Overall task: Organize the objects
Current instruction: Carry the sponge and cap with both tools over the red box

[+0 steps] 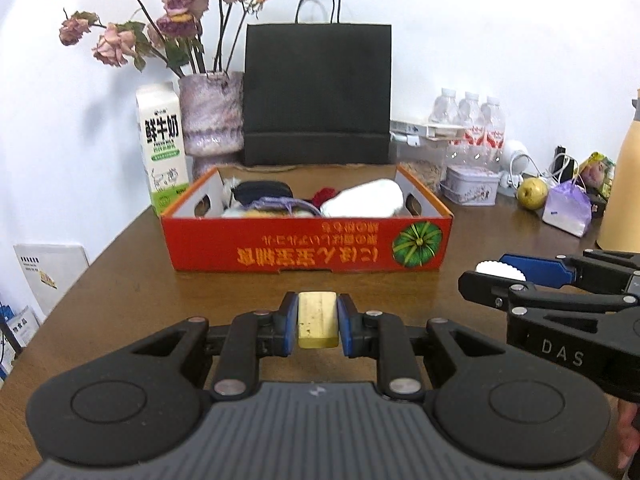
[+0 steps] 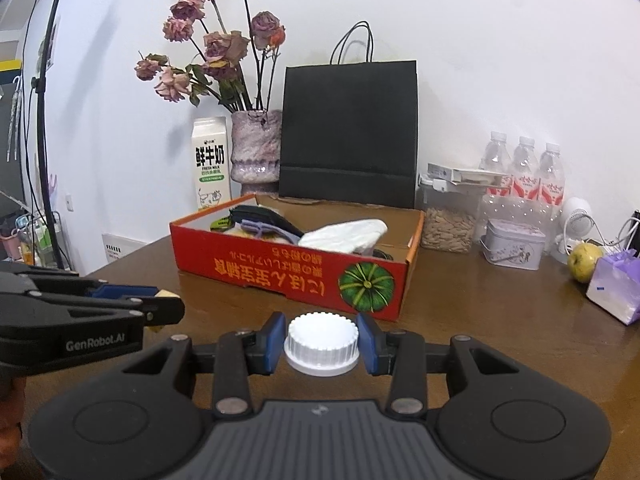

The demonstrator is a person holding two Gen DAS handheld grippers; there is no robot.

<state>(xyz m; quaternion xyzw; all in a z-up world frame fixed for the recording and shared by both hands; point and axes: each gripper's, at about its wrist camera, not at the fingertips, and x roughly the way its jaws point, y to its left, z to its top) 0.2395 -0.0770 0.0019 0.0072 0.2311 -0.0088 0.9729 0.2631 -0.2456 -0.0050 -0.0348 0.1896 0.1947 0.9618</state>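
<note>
My left gripper (image 1: 318,322) is shut on a pale yellow block (image 1: 317,318), held above the brown table (image 1: 120,280) in front of the red cardboard box (image 1: 308,246). My right gripper (image 2: 322,340) is shut on a white ribbed cap (image 2: 322,342), also held in front of the red cardboard box (image 2: 296,276). The box holds a white pouch (image 1: 362,200), a dark item and purple cloth. In the left wrist view the right gripper (image 1: 500,274) shows at the right edge with the cap (image 1: 500,270). The left gripper (image 2: 160,304) shows at the left of the right wrist view.
Behind the box stand a milk carton (image 1: 164,148), a vase of dried roses (image 1: 210,114) and a black paper bag (image 1: 318,94). To the right are water bottles (image 1: 472,120), a jar of seeds (image 2: 448,224), a small tin (image 1: 472,184), a green fruit (image 1: 532,192) and a purple pouch (image 1: 568,208).
</note>
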